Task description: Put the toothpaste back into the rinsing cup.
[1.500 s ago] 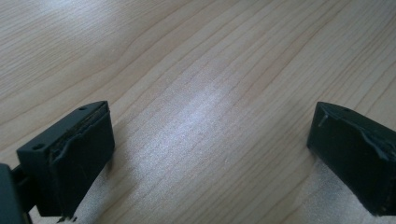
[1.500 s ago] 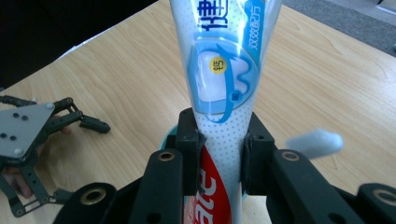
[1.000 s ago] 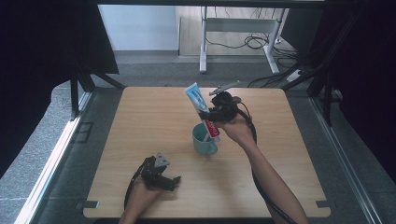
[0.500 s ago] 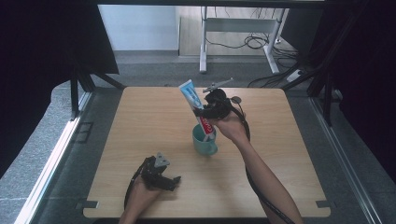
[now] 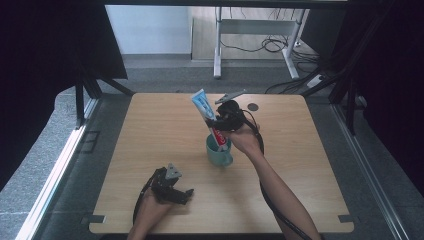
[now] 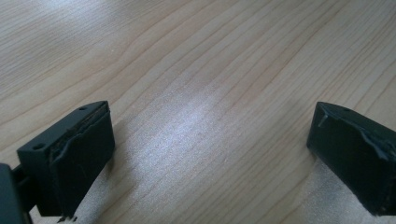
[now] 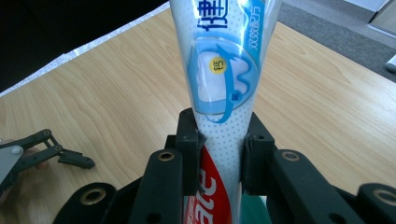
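The toothpaste tube (image 5: 209,116) stood tilted, its flat crimped end leaning toward the table's far left corner and its red lower end dipping into the teal mug (image 5: 219,151), which sat near the middle of the wooden table (image 5: 310,165). My right gripper (image 5: 218,123) pinched the tube across its middle, both pads pressed against its sides just above the mug's rim; the right gripper view showed the tube (image 7: 223,93) squeezed between the black jaws. My left gripper (image 5: 184,195) lay near the table's near edge, left of centre and well apart from the mug, its jaws spread wide over bare wood with nothing between them. A small dark disc (image 5: 253,106) lay near the far edge.
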A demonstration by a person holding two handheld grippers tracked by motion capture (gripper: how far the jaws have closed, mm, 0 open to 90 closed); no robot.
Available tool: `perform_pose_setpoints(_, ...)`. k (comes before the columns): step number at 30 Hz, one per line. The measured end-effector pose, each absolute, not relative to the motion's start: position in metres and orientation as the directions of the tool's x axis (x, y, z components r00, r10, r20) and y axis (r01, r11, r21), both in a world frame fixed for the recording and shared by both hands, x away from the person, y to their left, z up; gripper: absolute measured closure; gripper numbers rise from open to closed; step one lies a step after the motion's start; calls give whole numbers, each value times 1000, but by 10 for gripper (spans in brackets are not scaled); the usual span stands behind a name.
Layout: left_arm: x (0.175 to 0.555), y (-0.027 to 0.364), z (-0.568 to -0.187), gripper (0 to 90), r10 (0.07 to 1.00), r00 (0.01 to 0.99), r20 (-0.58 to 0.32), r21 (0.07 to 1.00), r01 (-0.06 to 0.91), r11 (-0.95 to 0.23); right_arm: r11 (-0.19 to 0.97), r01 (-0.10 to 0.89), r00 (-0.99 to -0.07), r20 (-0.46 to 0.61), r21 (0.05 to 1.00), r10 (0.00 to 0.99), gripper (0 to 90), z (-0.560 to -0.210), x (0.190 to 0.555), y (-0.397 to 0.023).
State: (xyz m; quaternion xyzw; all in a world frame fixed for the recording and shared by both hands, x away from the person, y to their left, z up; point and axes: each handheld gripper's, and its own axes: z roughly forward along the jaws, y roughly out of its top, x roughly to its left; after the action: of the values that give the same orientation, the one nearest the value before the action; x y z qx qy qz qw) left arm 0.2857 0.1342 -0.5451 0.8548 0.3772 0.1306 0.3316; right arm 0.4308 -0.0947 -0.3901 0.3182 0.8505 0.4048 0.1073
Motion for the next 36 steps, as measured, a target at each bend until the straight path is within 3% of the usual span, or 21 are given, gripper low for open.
perform_pose_setpoints(36, 286, 135, -545, 7, 728, 685, -24, 660, 557, -503, 456, 461, -778, 100, 762, 620, 719, -430, 424, -99)
